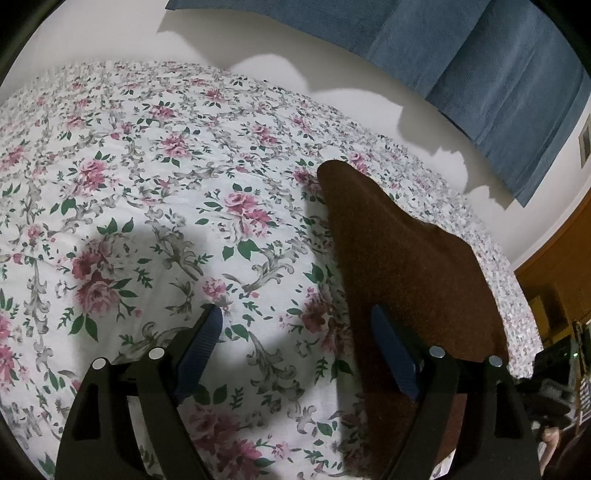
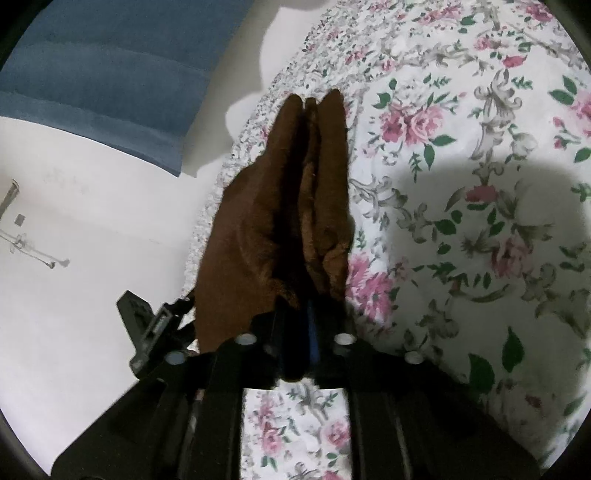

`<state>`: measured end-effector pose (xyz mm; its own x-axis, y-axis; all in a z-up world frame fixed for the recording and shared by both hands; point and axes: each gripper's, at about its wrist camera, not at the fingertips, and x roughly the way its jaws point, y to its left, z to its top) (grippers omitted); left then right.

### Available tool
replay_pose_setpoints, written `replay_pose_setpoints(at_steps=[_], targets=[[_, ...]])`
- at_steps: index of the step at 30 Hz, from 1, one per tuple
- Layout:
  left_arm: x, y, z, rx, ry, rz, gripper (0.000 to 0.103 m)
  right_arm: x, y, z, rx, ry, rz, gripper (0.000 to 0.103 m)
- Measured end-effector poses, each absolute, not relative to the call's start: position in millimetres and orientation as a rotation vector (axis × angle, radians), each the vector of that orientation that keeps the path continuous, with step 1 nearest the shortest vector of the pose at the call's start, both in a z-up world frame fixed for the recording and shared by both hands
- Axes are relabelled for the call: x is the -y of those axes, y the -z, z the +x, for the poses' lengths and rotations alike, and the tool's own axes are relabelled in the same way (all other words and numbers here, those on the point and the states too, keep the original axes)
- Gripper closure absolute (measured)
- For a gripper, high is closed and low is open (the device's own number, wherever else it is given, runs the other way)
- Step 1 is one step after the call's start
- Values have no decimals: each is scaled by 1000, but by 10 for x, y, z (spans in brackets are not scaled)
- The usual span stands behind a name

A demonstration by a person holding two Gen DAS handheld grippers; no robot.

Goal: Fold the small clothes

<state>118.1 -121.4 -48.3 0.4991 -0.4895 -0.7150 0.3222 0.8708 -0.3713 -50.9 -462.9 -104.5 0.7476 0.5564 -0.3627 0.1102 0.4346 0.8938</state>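
Brown cloth [image 2: 295, 206] hangs bunched in the right gripper [image 2: 310, 325], whose two fingers are pressed together on its lower end, so that several layers stand up side by side like a closed fan above the flowered bedspread [image 2: 461, 221]. In the left wrist view the same cloth [image 1: 399, 266] shows as a broad, fuzzy brown sheet rising beside the left gripper [image 1: 299, 350]. That gripper's fingers are spread wide with bare bedspread [image 1: 147, 166] between them, and its right blue pad [image 1: 395, 354] lies against or just in front of the cloth; I cannot tell whether they touch, but it pinches nothing. Part of the left gripper [image 2: 147, 328] also shows at the lower left of the right wrist view, just beside the cloth. Judging from the stacked layers, at least one fold seems made, though the bundle is loose and uneven, and none of it is seen lying on the bed. What seems left is to lay the cloth down flat, square its edges, and perhaps fold it once more, with the free left gripper helping. No other clothes, folded or not, show on the visible part of the bed, so I cannot say how many pieces remain. Farther off, the bedspread runs to a white wall [image 1: 110, 29], and a blue curtain [image 1: 498, 85] hangs above.
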Motion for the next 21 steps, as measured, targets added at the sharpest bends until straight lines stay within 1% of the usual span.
replay_pose_setpoints(at_steps=[1, 2, 3, 4, 5, 11, 15, 17, 18, 19, 20, 21], targets=[[1228, 480, 1189, -931, 496, -194, 21, 4654, 1008, -533, -685, -306, 1112, 62], [1231, 480, 1207, -938, 500, -191, 21, 4691, 969, -555, -663, -297, 1115, 56], [1226, 486, 1235, -946, 509, -198, 21, 4756, 907, -578, -634, -263, 1112, 40], [1226, 490, 1258, -954, 513, -208, 22, 4795, 881, -581, -622, -237, 1105, 34], [1222, 492, 1294, -963, 518, -223, 22, 4853, 861, -543, -622, -205, 1093, 32], [1331, 485, 1512, -994, 563, -225, 22, 5002, 847, -36, -672, -187, 1040, 32], [1406, 526, 1658, -1019, 648, -297, 22, 4986, 875, 342, -692, -227, 1020, 33], [1479, 555, 1711, -1028, 691, -315, 27, 4931, 856, 491, -697, -232, 976, 34], [1528, 579, 1734, -1029, 706, -314, 27, 4888, 845, 573, -705, -236, 936, 37], [1569, 578, 1734, -1019, 705, -303, 27, 4853, 842, 618, -714, -233, 914, 45], [1631, 584, 1746, -1009, 711, -278, 27, 4818, 847, 658, -721, -230, 889, 49], [1672, 577, 1750, -1002, 715, -261, 30, 4783, 856, 678, -729, -214, 858, 59]])
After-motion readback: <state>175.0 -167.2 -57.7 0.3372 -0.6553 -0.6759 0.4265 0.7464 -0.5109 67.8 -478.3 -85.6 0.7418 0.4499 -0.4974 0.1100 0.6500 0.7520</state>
